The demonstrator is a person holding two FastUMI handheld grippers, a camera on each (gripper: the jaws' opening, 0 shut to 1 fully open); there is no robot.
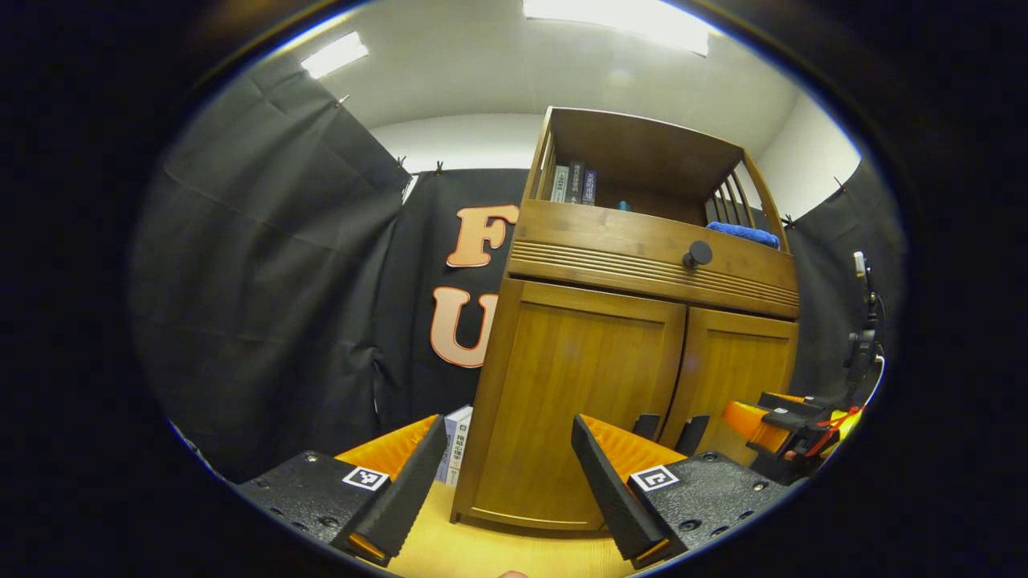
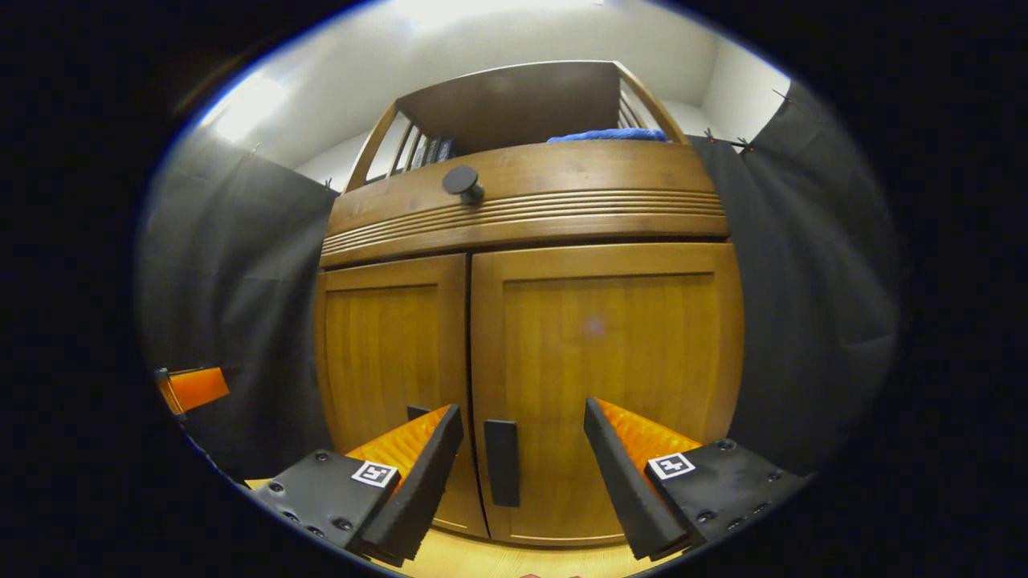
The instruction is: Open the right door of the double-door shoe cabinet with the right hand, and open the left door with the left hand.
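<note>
Right gripper view: right gripper [image 2: 522,474] faces shoe cabinet [image 2: 530,209], jaws spread wide, holding nothing. Right door [image 2: 602,353] shut, its dark handle [image 2: 502,474] between jaws, not touched. Left door [image 2: 389,345] shut. Left gripper view: left gripper [image 1: 510,482] jaws apart, empty, near cabinet's left corner; right gripper at right, by door handles.

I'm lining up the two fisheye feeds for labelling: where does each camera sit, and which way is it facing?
Left gripper view: rides on the left gripper, low, tilted up at the shoe cabinet from its left; own fingers open at bottom, right gripper farther off.
Right gripper view: rides on the right gripper, facing the right door and its handle; own fingers open.
Shared: both closed doors, drawer knob, blue cloth.
</note>
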